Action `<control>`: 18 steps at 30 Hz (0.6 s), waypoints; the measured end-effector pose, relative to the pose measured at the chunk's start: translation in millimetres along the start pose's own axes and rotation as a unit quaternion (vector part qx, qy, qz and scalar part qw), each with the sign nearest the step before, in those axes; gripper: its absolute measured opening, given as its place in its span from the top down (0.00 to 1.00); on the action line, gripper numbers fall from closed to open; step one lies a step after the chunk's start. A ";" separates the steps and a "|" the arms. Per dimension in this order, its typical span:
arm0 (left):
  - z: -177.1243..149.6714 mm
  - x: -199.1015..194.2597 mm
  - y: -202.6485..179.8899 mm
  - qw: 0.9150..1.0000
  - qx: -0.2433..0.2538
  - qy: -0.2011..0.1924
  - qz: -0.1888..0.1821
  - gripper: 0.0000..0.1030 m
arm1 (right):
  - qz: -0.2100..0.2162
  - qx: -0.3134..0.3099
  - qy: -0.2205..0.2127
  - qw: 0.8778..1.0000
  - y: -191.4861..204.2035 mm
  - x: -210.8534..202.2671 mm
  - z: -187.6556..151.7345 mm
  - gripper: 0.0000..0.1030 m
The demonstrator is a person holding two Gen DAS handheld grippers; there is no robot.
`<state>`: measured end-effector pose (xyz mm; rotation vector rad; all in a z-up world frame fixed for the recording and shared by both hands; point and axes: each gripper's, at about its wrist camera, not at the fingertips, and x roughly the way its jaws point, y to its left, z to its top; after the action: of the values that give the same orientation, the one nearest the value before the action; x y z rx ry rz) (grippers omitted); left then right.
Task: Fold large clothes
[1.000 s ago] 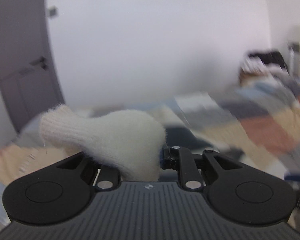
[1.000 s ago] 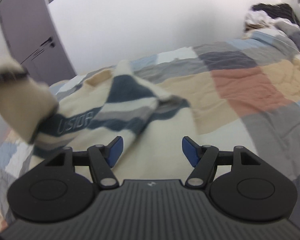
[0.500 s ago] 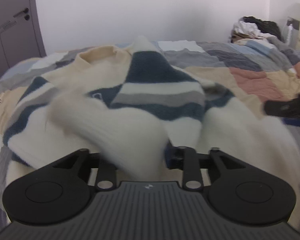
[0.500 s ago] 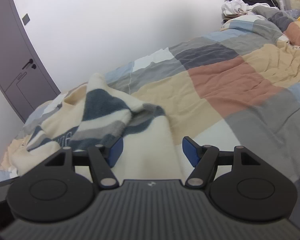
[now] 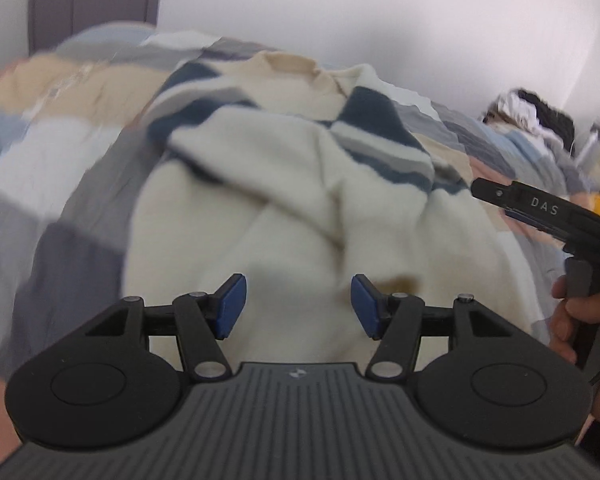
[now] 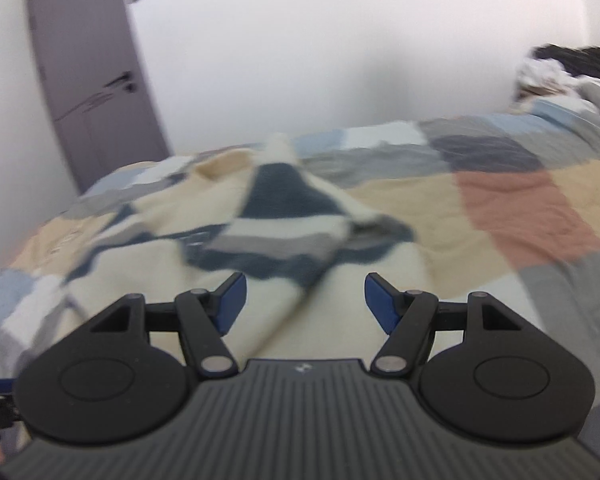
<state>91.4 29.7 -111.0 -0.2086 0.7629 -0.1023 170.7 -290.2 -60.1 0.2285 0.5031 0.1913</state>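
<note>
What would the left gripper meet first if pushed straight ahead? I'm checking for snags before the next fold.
Most likely the cream knit sweater with navy and grey stripes, on its plain cream body. The left gripper is open and empty, pointing down at it; depth is unclear.

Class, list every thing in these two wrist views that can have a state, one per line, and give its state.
Left hand-held gripper: open, jaws just been opening, nothing clamped between them.
Right hand-held gripper: open, empty.
Sweater: lying on the bed, both sleeves folded across its front.
Patchwork quilt: spread over the bed.
Door: closed.
</note>
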 end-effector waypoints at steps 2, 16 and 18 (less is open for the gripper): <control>-12.6 -6.4 11.4 1.000 -0.017 -0.002 -0.012 0.38 | 0.027 -0.011 0.007 1.000 13.9 -5.0 -3.7 0.34; -16.7 33.4 54.1 0.996 -0.079 0.030 -0.003 0.38 | 0.136 -0.144 0.037 0.979 107.1 -26.8 -40.9 0.34; -18.0 36.3 58.7 0.995 -0.090 0.033 -0.008 0.38 | 0.125 -0.165 0.048 0.977 114.5 -18.7 -46.2 0.34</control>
<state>106.0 78.1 -161.3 -0.3842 0.8375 -0.0556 117.5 -177.3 -60.8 -0.0445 0.5297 0.5297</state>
